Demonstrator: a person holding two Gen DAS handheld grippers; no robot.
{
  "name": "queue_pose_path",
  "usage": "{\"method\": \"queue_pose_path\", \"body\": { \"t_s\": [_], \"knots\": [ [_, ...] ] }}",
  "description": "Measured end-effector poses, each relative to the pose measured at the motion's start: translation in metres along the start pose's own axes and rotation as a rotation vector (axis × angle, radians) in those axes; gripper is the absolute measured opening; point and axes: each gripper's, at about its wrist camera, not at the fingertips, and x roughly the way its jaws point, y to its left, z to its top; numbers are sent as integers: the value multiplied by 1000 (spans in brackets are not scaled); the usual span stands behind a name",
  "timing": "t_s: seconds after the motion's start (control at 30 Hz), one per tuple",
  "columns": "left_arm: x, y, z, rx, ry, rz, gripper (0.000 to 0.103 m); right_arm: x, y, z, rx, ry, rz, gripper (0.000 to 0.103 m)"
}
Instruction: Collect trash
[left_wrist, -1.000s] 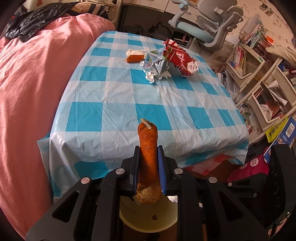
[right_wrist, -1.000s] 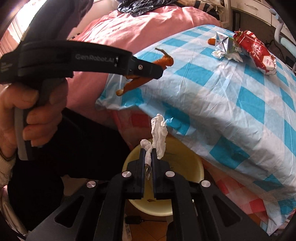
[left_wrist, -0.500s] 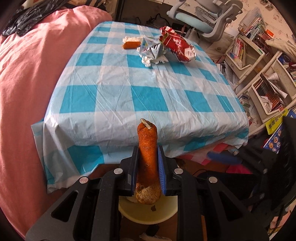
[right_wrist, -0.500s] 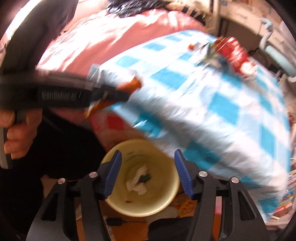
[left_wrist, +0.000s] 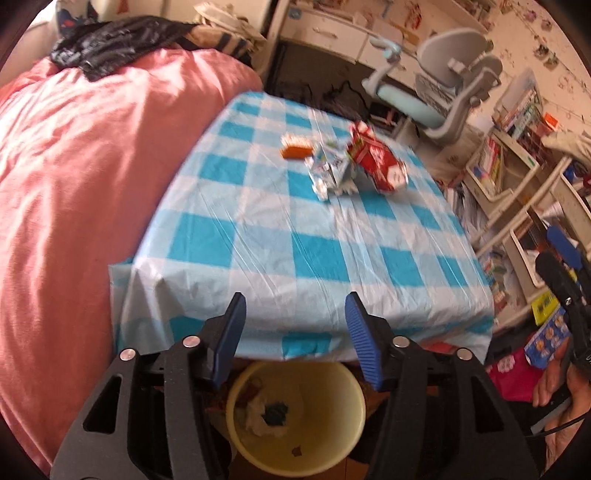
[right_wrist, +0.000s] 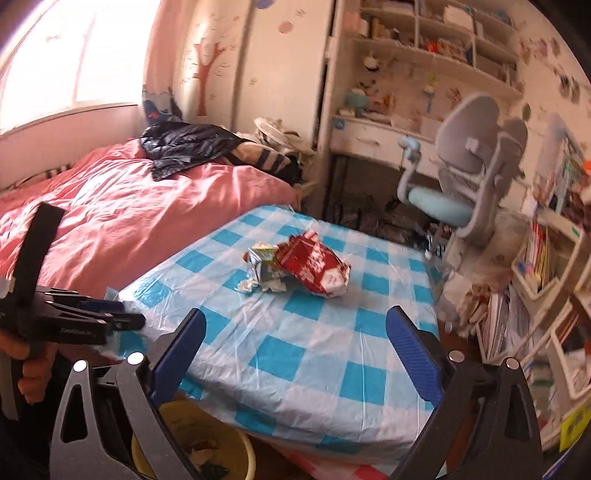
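My left gripper (left_wrist: 295, 310) is open and empty, held above the yellow bin (left_wrist: 295, 458) at the table's near edge. White tissue and dark scraps lie inside the bin. My right gripper (right_wrist: 295, 328) is open and empty, raised and facing the table; the bin (right_wrist: 243, 454) shows at its lower left. On the blue checked tablecloth (left_wrist: 314, 258) lie a red snack bag (left_wrist: 376, 162), a crumpled silver carton (left_wrist: 330, 170) and an orange piece (left_wrist: 295, 150). In the right wrist view the red bag (right_wrist: 314, 267) and carton (right_wrist: 264, 266) sit mid-table.
A pink bed (left_wrist: 74, 177) runs along the table's left side. A grey office chair (left_wrist: 454, 88) and a desk stand behind the table. Shelves of books (left_wrist: 517, 155) line the right. The other hand-held gripper (right_wrist: 66, 321) shows at the left of the right wrist view.
My left gripper has opened and let the carrot go; it no longer shows between the fingers. My right gripper, open since dropping the tissue in the bin, has tilted up toward the table.
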Motion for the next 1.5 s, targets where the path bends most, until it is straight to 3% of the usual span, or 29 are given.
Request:
{"method": "queue_pose_path", "body": {
  "t_s": [0.33,0.83,1.5],
  "knots": [
    [-21,0,10,-3,-164,86,75,-10,9,-8,-57,33,-6,94],
    [-15,9,9,-21,-154,124,85,2,23,-9,-130,83,-38,95],
    [-10,9,11,-17,-145,127,89,10,41,-10,-196,106,-13,95]
  ]
}}
